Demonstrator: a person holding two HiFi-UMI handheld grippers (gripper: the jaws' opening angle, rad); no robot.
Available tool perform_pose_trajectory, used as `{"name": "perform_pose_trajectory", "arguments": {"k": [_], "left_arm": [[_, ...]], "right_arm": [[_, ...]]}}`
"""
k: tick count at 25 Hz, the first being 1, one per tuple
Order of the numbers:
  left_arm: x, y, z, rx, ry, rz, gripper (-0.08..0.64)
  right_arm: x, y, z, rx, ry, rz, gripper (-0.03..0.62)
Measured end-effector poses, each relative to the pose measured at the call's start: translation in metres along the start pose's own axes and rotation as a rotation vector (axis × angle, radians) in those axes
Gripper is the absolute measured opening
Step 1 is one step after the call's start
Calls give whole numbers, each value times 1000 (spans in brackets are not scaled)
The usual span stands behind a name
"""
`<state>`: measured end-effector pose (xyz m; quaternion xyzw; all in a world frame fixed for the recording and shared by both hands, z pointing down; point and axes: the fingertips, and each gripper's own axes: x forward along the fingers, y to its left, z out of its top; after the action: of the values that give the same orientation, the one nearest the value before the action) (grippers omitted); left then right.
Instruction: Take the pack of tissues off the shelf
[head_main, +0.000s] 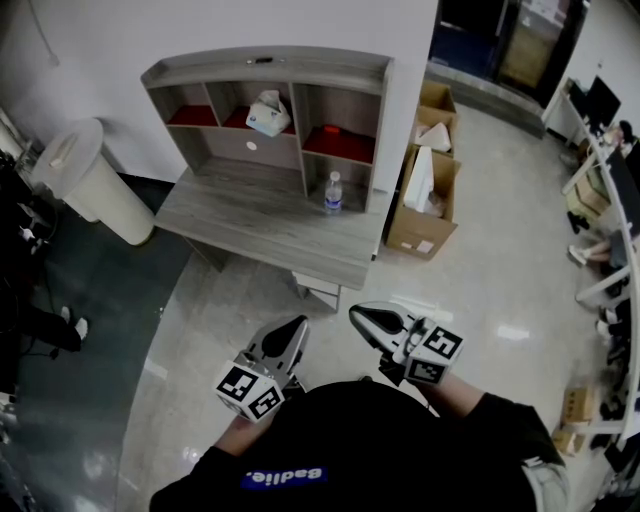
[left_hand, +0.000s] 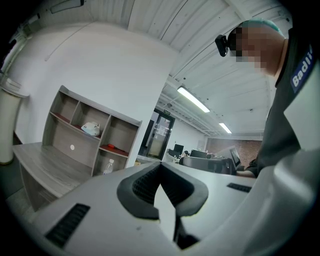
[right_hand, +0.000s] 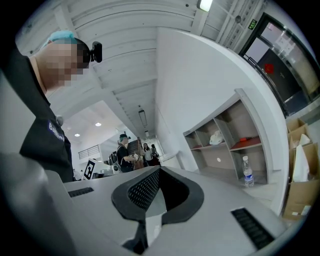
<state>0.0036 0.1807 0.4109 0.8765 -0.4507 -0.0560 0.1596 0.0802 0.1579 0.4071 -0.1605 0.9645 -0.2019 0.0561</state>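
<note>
The left gripper (head_main: 292, 333) has its jaws pressed together with nothing between them, and the right gripper (head_main: 367, 319) beside it is likewise closed and empty. Both are held low, close to the person's dark sleeves, over the glossy pale tiled floor (head_main: 480, 270) and well apart from the grey wood-grain desk (head_main: 250, 225). A grey wooden shelf unit (head_main: 270, 68) runs along the desk's back edge against the white wall (head_main: 200, 25). The white soft pack of tissues (head_main: 267, 112) sits in its upper middle compartment, between two compartments with red boards. A clear plastic water bottle (head_main: 333, 192) stands upright on the desk near its right edge, under the right-hand red board. A white lidded bin (head_main: 85, 180) stands off the desk's left end, and open brown cardboard boxes (head_main: 425, 205) stand off its right end.
</note>
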Motion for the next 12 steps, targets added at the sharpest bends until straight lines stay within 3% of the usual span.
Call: {"name": "perform_pose_trajectory", "arguments": {"k": [12], "left_arm": [[24, -18, 1, 41, -12, 75, 2]], "right_arm": [[-24, -29, 8, 37, -23, 49, 29]]}}
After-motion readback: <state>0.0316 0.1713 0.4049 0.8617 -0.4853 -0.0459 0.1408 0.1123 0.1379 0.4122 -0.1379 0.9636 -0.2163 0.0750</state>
